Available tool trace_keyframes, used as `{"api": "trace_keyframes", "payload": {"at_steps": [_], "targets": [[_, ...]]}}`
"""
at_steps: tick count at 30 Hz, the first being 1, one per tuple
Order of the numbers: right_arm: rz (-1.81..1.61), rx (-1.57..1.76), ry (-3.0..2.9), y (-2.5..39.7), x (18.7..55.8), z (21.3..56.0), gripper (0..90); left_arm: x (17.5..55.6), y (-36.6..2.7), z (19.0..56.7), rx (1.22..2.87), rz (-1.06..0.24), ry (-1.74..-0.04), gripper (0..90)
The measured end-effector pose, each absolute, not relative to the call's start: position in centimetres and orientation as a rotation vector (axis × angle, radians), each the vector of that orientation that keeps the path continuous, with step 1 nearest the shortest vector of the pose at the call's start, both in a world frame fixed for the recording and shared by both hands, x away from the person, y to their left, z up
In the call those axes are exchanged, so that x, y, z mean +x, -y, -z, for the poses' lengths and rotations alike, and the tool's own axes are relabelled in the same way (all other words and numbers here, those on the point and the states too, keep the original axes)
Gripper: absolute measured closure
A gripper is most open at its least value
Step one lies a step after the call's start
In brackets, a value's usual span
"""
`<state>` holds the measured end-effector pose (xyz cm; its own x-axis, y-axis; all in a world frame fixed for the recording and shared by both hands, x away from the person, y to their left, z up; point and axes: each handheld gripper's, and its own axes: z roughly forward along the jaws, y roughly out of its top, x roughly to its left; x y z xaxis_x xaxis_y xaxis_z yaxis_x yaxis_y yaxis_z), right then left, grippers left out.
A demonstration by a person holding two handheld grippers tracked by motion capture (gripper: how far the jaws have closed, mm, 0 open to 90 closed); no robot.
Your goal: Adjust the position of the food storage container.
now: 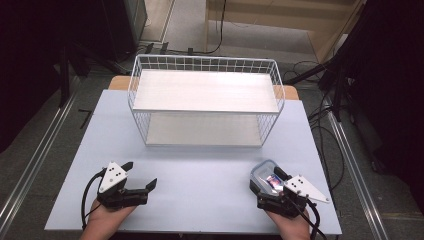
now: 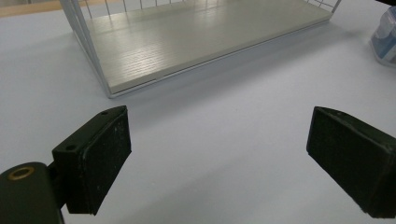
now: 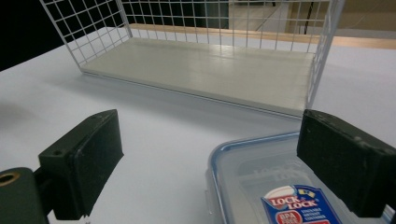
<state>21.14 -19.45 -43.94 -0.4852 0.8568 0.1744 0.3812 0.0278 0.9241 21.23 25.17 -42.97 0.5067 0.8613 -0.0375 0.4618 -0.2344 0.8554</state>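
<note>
A person is standing at the near side of a pale blue table (image 1: 200, 170), holding one gripper in each hand. The right gripper (image 1: 267, 182) is resting low on the table at the near right corner, and its jaws are standing wide apart. A clear box (image 1: 265, 172) with a blue-edged lid is lying flat on the table right there. In the high view the box is sitting between the two jaws and a little ahead of the gripper body. In the right gripper view the box (image 3: 261, 186) is filling the lower right part, with one jaw standing over its right edge and the other jaw well off to its left, over bare table. So the box is lying nearer to one jaw than to the other. I cannot tell if that jaw is touching the lid or only hanging just above it. The gripper is not squeezing the box. A label (image 3: 299, 205) with the words "LOCK & LOCK" is showing on the lid.

The left gripper (image 1: 140, 177) is lying at the near left corner, well apart from the box, and its jaws are also spread wide with nothing between them. In the left gripper view the box (image 2: 385, 35) is showing far off at the right edge.

A white wire rack (image 1: 205, 100) with two pale shelves is standing in the middle of the table, behind both grippers.
</note>
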Motion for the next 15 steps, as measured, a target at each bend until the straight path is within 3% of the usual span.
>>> {"api": "trace_keyframes", "payload": {"at_steps": [10, 15], "targets": [[-1.441, 1.280, -1.862, 20.8, 21.3, 44.2, 9.1, 21.2, -24.9, 43.0, 1.864, -0.570, -1.087, 6.6], [-1.433, 1.302, -1.837, 21.7, 21.0, 43.8, 14.5, 21.2, -24.8, 42.9, 1.852, -0.569, -1.088, 6.6]]}}
